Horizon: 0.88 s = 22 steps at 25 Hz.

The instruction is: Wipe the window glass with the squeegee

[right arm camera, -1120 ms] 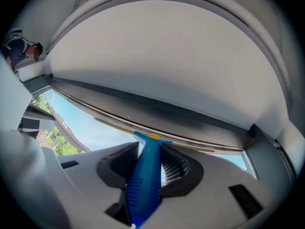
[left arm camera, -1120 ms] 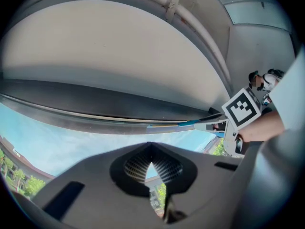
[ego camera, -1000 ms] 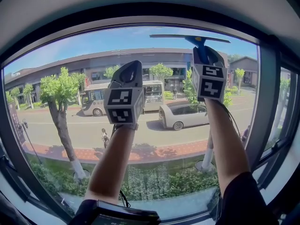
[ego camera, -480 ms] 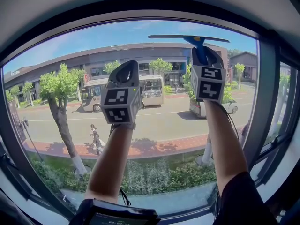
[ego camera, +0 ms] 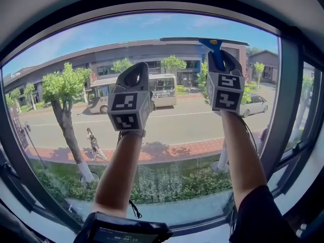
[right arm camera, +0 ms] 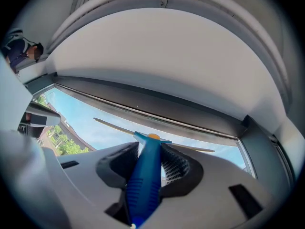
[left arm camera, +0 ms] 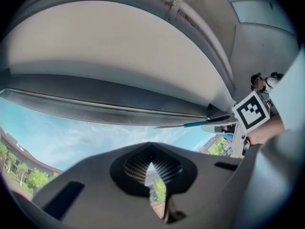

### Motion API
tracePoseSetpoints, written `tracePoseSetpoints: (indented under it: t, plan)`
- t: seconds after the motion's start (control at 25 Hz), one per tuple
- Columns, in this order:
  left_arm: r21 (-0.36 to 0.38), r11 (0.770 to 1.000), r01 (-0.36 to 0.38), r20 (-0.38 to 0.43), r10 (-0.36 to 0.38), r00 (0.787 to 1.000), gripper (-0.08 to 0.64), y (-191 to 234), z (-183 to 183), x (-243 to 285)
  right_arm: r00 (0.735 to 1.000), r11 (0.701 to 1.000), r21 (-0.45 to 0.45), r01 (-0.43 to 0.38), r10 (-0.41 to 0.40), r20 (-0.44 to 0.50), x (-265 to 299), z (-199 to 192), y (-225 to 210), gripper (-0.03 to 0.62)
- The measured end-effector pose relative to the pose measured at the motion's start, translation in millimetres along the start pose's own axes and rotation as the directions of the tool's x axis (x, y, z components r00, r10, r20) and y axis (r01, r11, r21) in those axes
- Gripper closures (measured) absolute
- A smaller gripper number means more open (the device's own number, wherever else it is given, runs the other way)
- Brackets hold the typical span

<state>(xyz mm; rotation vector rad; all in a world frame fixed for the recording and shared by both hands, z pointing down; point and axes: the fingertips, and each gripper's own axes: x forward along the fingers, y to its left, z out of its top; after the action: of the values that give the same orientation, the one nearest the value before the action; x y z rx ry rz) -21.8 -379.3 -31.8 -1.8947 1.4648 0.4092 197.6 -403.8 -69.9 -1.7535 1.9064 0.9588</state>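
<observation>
Still, your right gripper (ego camera: 221, 59) kept its jaws pinched on the blue plastic-handled squeegee (ego camera: 216, 50), whose thin blade had hardly left the top edge of the large window glass (ego camera: 172, 125) (so the downward stroke seemed not begun); your left gripper (ego camera: 134, 82) hovered pressed together, empty.

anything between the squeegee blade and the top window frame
Only bare glass: the right gripper view shows a strip between the blue-handled squeegee's blade and the dark top frame.
</observation>
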Motion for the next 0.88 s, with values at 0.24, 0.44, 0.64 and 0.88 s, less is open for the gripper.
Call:
tracePoseSetpoints:
  t: [0.24, 0.44, 0.64, 0.88]
  plan:
    - [0.003, 1.000, 0.008, -0.006, -0.008, 1.000, 0.558, -8, -5, -8, 1.000, 1.000, -0.003, -0.005, 0.005, -0.013, -15, -14, 5, 0.449]
    - [-0.004, 1.000, 0.018, -0.023, -0.018, 1.000, 0.558, -16, -14, -11, 1.000, 1.000, -0.007, 0.001, -0.001, -0.022, -24, -25, 6, 0.450]
    - [-0.017, 1.000, 0.022, -0.044, -0.023, 0.999, 0.558, -16, -27, -17, 1.000, 1.000, 0.001, -0.001, 0.001, -0.027, -32, -33, 12, 0.450]
    - [-0.031, 0.999, 0.029, -0.069, -0.031, 0.997, 0.558, -23, -43, -26, 0.999, 1.000, -0.005, -0.006, 0.006, -0.038, -46, -48, 15, 0.449]
